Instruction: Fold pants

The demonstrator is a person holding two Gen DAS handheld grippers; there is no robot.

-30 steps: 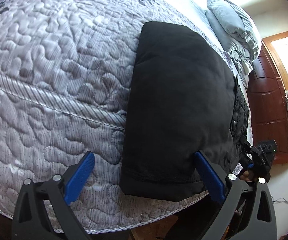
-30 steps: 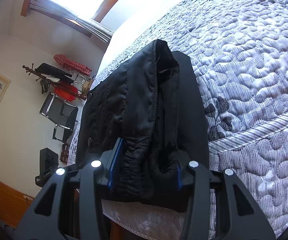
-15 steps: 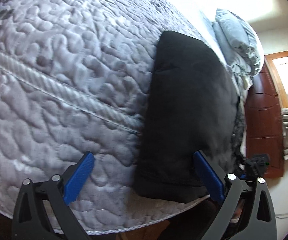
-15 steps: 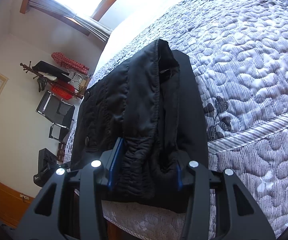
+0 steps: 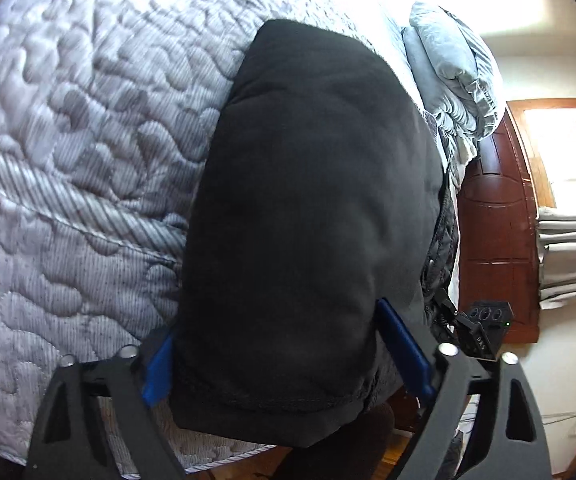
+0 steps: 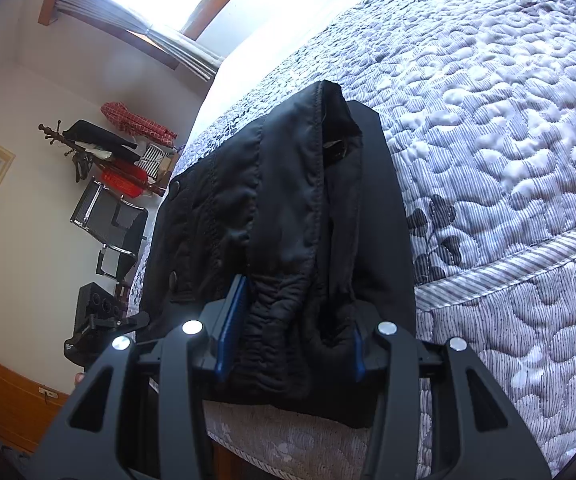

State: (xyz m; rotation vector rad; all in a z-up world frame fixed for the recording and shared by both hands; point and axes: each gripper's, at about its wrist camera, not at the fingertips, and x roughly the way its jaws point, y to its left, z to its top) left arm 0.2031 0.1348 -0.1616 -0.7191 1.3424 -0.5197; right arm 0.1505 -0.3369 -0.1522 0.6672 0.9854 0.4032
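Two hand-held grippers hold the black padded fabric pants (image 5: 308,208) at the near edge of the bed's grey quilted bedspread (image 5: 68,140). The left hand-held gripper (image 5: 284,356) pinches the smooth folded end narrowly; the right hand-held gripper (image 6: 288,332) clamps the gathered elastic waistband. The bundle's long axis runs from both grippers toward the far side of the bed. Uneven pulling could, I judge, slide the layers apart or drag the overhanging end off the mattress.

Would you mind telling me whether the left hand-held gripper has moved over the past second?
Yes. The left hand-held gripper has shifted right and forward along the quilt, and now straddles the black pants.
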